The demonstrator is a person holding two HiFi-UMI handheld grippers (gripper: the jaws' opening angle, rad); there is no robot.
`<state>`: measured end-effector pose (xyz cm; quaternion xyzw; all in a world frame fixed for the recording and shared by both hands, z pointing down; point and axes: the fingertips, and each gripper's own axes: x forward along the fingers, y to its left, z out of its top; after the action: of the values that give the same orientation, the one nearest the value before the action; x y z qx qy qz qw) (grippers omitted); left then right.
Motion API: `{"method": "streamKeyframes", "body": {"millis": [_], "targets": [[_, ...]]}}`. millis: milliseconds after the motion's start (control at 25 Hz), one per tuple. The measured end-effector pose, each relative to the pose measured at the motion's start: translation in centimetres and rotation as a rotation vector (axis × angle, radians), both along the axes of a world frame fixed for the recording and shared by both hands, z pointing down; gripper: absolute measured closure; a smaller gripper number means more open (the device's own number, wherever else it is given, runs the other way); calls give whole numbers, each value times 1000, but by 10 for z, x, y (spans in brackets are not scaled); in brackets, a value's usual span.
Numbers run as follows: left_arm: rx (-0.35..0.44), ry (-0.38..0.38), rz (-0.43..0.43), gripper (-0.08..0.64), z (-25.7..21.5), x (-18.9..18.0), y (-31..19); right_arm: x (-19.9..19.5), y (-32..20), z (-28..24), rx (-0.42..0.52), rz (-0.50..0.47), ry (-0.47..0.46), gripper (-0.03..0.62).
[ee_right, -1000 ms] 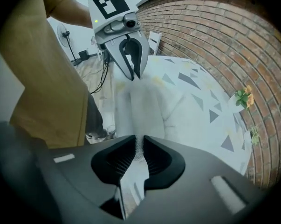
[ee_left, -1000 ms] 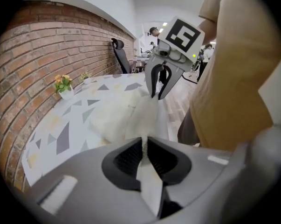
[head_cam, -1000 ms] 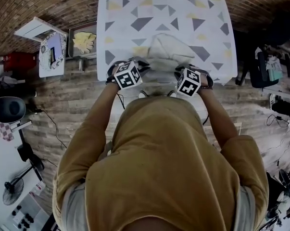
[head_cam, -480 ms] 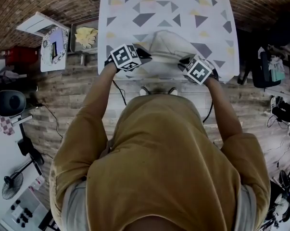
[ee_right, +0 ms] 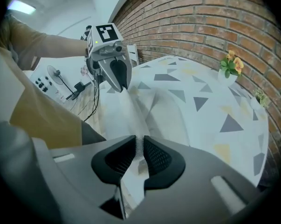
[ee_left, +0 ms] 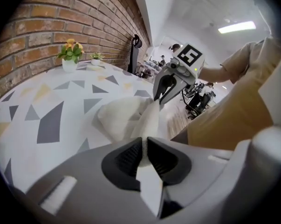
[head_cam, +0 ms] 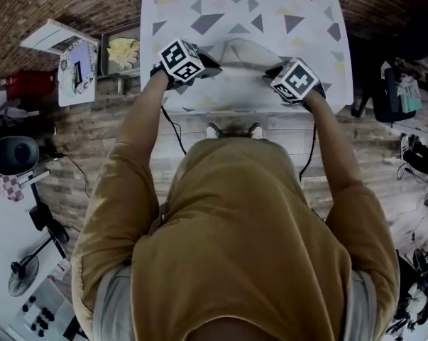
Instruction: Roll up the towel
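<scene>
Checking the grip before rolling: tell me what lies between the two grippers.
The towel: one edge runs from the left gripper to the right gripper, both shut on it, over the patterned table. The head view shows this.

Matls: towel [ee_left: 121, 118] = soft white cloth, matt, slightly fuzzy. The worktop [head_cam: 178, 6] has a smooth matt cover w/ printed triangles. Bodies of left gripper [ee_left: 144, 143] & right gripper [ee_right: 140, 141] = grey plastic, smooth, matt; fingers [ee_left: 128, 158] = black, ribbed, rubbery-looking pads. The marker cubes [head_cam: 182, 60] = matt b/w print. The wall [ee_right: 201, 22] = rough red brick, pale mortar joints. The floor [head_cam: 114, 148] = wood-look planks, matt. Person's top [head_cam: 249, 247] = mustard cloth, matt.
</scene>
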<state>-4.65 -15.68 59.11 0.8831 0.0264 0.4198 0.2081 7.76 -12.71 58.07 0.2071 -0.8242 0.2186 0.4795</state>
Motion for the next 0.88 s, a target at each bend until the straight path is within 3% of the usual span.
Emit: {"method": "streamKeyframes", "body": {"millis": [360, 680, 880], "targets": [[22, 25, -181, 460, 16, 2, -22, 8, -19, 11, 27, 105, 5, 534], [172, -53, -164, 457, 29, 7, -27, 15, -26, 33, 103, 116, 145, 528], [284, -105, -153, 432, 35, 7, -32, 17, -31, 40, 183, 196, 138, 520]]}}
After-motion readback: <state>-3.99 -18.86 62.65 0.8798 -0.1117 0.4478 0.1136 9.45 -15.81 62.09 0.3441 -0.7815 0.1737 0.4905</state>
